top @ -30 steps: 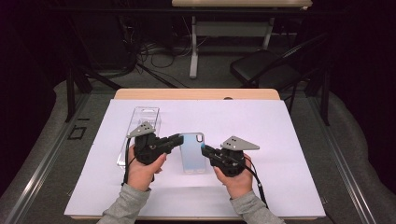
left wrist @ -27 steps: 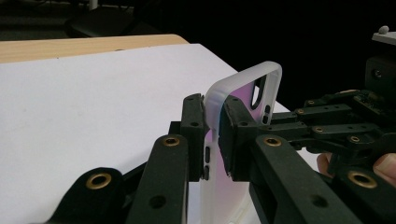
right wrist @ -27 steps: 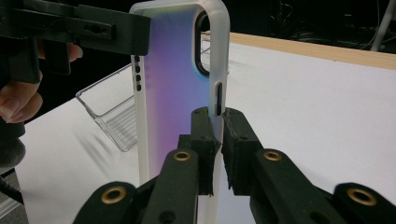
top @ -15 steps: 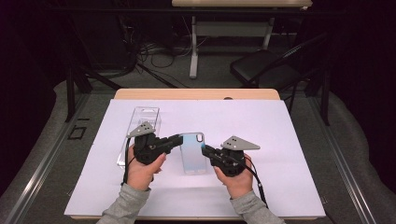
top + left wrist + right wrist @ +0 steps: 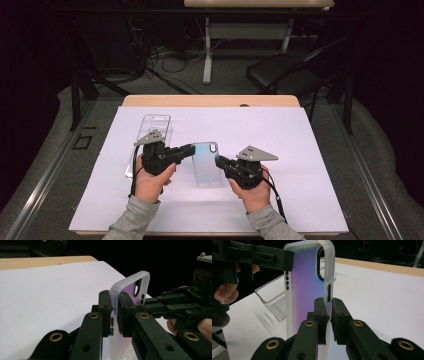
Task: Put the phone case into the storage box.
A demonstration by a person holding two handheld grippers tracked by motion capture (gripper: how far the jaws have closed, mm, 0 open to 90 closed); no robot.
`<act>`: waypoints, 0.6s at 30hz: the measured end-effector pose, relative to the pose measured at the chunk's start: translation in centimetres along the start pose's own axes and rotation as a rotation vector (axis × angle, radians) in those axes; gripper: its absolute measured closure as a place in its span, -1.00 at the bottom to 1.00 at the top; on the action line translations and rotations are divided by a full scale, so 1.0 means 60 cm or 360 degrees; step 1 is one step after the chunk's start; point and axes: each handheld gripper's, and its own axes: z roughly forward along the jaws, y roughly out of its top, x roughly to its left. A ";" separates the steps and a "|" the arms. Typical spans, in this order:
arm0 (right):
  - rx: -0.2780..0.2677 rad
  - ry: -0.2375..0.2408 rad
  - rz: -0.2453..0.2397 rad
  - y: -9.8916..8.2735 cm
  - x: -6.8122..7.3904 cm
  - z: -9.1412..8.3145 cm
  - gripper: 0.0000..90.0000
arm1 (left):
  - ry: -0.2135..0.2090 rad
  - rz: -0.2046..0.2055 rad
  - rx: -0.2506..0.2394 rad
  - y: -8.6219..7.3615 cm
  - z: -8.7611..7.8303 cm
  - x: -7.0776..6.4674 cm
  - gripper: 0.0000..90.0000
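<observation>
Phone case (image 5: 206, 164) held between the two tongs above the white sheet (image 5: 310, 150) that covers the tabletop (image 5: 210, 101), near the middle of the sheet and toward the person's side. In the high view its long axis runs away from the person, camera cut-out at the far end and the small port slots at the near end. Back panel is iridescent, blue to violet; rim is frosted white.

Left tongs (image 5: 113, 312): clamped together on the case's left long edge, the rim pinched between the two black pads just by the side buttons. In the left gripper view the case (image 5: 130, 297) stands edge-on, cut-out end farthest from the lens.

Right tongs (image 5: 328, 315): clamped on the opposite long edge, pads closed on the frosted rim just below the side slot. In the right gripper view the case (image 5: 308, 280) rises upright out of the tongs, cut-out at the top, with the left tongs on its far edge.

In the high view the left tongs (image 5: 189, 149) and right tongs (image 5: 220, 162) meet the case from either side, each held in one hand.

Container: clear plastic tray (image 5: 152, 131) on the sheet, left of the case and just beyond the left hand (image 5: 150, 175). Nothing visible inside it; its ribbed floor shows through in the right gripper view (image 5: 273, 302).
</observation>
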 end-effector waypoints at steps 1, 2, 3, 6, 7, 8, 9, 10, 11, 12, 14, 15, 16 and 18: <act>-0.0002 0.0001 0.0000 0.000 0.000 0.000 0.85 | -0.0003 -0.0003 -0.0001 0.000 0.000 0.000 0.84; -0.0005 0.0002 0.0000 0.000 0.000 0.000 0.85 | -0.0005 -0.0004 -0.0002 0.000 0.000 0.001 0.84; -0.0004 0.0002 -0.0002 0.000 0.000 0.000 0.85 | -0.0005 -0.0004 -0.0001 0.000 0.000 0.001 0.84; 0.0001 0.0008 0.0004 0.000 0.000 0.000 0.84 | -0.0007 -0.0003 0.0001 0.000 -0.001 0.001 0.84; 0.0001 0.0011 0.0005 0.000 -0.001 0.001 0.84 | -0.0008 0.0001 0.0001 0.000 -0.001 0.002 0.84; 0.0001 0.0013 0.0009 0.000 -0.001 0.000 0.84 | -0.0007 0.0002 0.0001 0.000 -0.001 0.002 0.84; 0.0004 0.0018 0.0005 0.000 -0.001 0.001 0.83 | -0.0006 0.0002 0.0001 0.000 -0.001 0.002 0.84; 0.0002 0.0023 0.0008 0.000 -0.002 0.001 0.83 | -0.0007 0.0000 0.0001 0.000 -0.001 0.002 0.85; 0.0003 0.0025 0.0012 0.000 -0.002 0.001 0.83 | -0.0007 -0.0002 0.0001 0.000 -0.001 0.003 0.85; 0.0002 0.0026 0.0010 0.000 -0.002 0.001 0.83 | -0.0007 -0.0001 0.0001 0.000 -0.001 0.003 0.85; 0.0003 0.0029 0.0013 0.000 -0.002 0.001 0.83 | -0.0007 0.0003 0.0000 0.000 -0.001 0.002 0.85; 0.0003 0.0031 0.0013 0.001 -0.002 0.001 0.82 | -0.0007 0.0006 -0.0001 0.000 -0.001 0.002 0.85; 0.0004 0.0032 0.0013 0.001 -0.002 0.002 0.82 | -0.0006 0.0008 -0.0002 0.000 -0.001 0.002 0.85; 0.0002 0.0034 0.0016 0.001 -0.002 0.002 0.82 | -0.0007 0.0006 -0.0002 0.000 -0.001 0.002 0.85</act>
